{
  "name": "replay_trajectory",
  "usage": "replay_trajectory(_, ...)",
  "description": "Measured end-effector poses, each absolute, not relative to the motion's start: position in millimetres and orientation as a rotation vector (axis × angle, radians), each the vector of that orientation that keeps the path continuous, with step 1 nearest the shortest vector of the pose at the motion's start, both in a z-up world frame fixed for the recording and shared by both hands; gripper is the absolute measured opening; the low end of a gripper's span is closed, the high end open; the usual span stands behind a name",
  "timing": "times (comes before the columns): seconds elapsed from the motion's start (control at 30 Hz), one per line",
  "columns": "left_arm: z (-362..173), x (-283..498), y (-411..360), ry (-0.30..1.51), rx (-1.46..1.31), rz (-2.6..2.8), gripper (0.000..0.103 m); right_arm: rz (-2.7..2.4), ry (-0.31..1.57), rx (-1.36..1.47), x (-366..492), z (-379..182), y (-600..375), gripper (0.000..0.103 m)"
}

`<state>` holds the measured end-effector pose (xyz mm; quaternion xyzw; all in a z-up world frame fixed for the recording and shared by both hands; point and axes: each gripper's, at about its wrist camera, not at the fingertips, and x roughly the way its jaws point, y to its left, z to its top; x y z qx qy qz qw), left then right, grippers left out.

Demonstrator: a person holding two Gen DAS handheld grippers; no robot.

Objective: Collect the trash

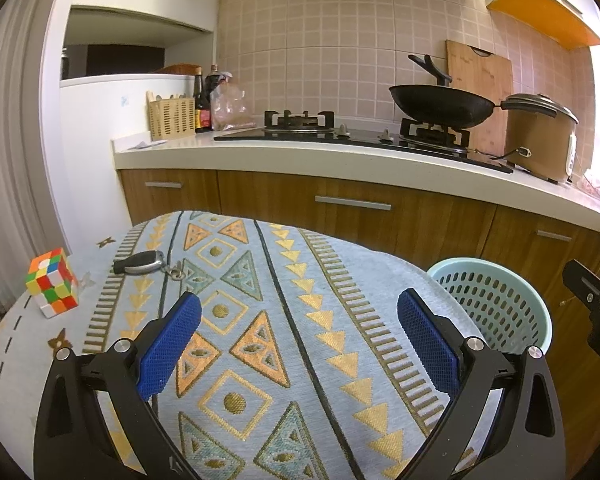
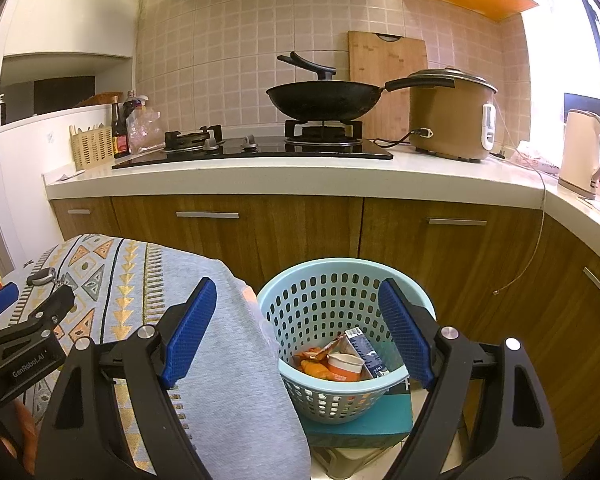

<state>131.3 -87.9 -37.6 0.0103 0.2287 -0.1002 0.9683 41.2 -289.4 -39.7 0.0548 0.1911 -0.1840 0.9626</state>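
Two grippers hang over a surface (image 1: pixel 340 280) covered with a patterned cloth, and both stand with their blue pads wide apart and nothing between them. The pale blue basket (image 2: pixel 340 392) is the landmark here: it stands just beside the edge of the surface, lower than the cloth, on a teal block. Inside the basket lies the trash (image 2: pixel 336 360), some orange wrappers, a small cup and a dark blue packet, all at the bottom. The right gripper (image 2: pixel 296 328) is above and in front of the basket, its right pad over the basket's opening and its left pad over the grey edge of the cloth; it does not touch the trash. The left gripper (image 1: pixel 300 340) is further from the basket, over the middle of the cloth, and it is empty too. On the far side of the surface from the basket lie a car key (image 1: pixel 140 262) and a colour cube (image 1: pixel 52 282), near each other but apart. Behind the basket stand wooden cabinets with a stove, a black wok (image 2: pixel 324 100) and a rice cooker (image 2: pixel 448 116) on top.
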Motion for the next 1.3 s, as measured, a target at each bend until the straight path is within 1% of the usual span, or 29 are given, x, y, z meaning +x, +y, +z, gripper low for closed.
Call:
replay_trajectory(1.03, -37.4, 127.2, -90.2, 0.441, 0.051, -0.168, 0.095, -0.371, 0.392, 0.113, 42.8, -39.6, -291.3, 0.079)
replay_trajectory(1.23, -30.7, 125.1, -91.9, 0.45, 0.05, -0.177, 0.096, -0.374, 0.376, 0.114, 38.5, -32.3, -293.9, 0.079)
replay_trajectory(1.3, -21.9, 117.1, -94.6, 0.426, 0.058, -0.212, 0.096, -0.378, 0.376, 0.108, 37.1, -27.1, -292.6, 0.079)
